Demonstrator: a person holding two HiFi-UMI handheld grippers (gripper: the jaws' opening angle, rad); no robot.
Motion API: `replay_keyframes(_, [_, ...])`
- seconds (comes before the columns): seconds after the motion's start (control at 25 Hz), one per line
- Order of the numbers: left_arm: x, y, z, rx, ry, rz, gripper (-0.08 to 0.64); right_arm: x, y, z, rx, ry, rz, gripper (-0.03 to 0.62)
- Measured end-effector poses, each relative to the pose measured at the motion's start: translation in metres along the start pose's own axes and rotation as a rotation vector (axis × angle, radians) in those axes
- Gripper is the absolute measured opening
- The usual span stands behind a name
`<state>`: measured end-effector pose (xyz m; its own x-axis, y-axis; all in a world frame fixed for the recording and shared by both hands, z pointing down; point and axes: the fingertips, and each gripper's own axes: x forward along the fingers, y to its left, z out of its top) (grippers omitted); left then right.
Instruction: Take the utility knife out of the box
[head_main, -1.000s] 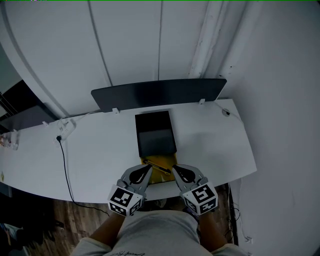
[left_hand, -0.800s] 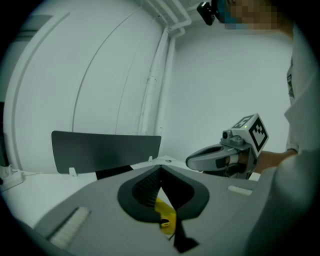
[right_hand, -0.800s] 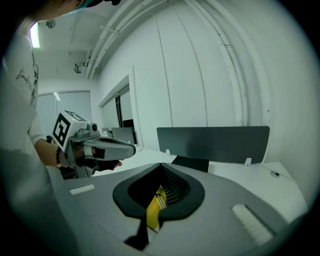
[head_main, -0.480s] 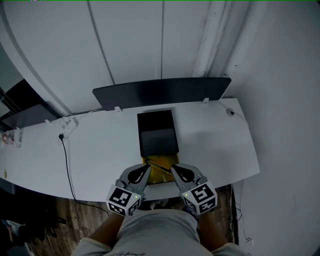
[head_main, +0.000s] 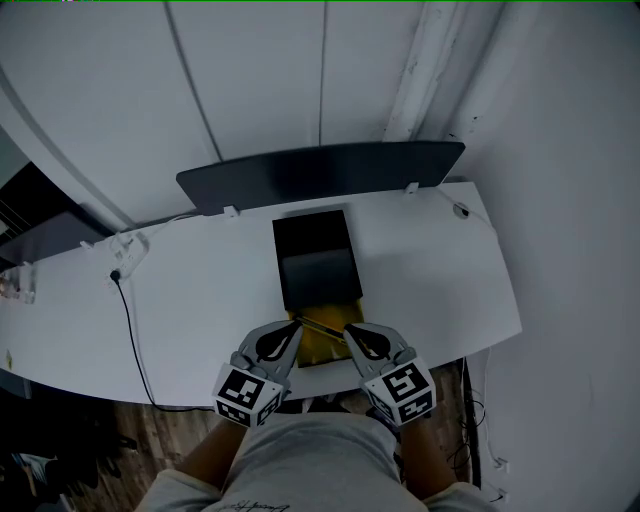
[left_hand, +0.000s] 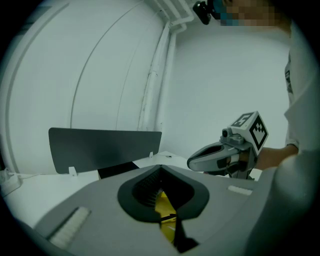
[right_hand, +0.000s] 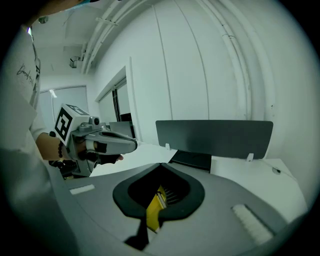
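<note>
A long black box (head_main: 318, 265) lies open in the middle of the white desk (head_main: 200, 310). At its near end lies a flat yellow pack (head_main: 322, 345) with a thin dark strip across it. My left gripper (head_main: 296, 330) and right gripper (head_main: 349, 333) meet over this pack from either side, close to the desk's front edge. In the left gripper view the jaws (left_hand: 161, 172) are closed with the yellow pack (left_hand: 162, 205) in the slit. The right gripper (right_hand: 161, 167) likewise pinches a yellow strip (right_hand: 154, 212) edge-on. I cannot tell whether the yellow thing is the knife itself.
A dark grey screen panel (head_main: 320, 175) stands along the desk's back edge. A socket (head_main: 125, 250) and a black cable (head_main: 130, 320) lie on the left of the desk. White walls close in behind and on the right.
Hardly anything differs: the view shifted slightly, and both grippers stay closed at the yellow pack by the box's near end.
</note>
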<state>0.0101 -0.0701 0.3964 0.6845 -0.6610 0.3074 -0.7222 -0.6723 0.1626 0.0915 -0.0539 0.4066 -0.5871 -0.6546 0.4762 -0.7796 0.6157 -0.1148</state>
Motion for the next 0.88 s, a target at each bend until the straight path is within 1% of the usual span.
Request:
replay_keyframes(0.24, [0.003,0.015,-0.007,-0.006,0.021,-0.023,0.0,0.016,-0.004,-0.002,0.006,0.02,-0.017,0.014])
replay_keyframes(0.48, [0.004,0.028,-0.016,0.006,0.046,-0.035,0.0,0.029,-0.005,-0.009,0.003,0.048,-0.03,0.015])
replay_keyframes(0.88, [0.009,0.038,-0.042,-0.025,0.086,-0.037,0.0,0.045,-0.007,-0.025,-0.004,0.096,-0.032,0.015])
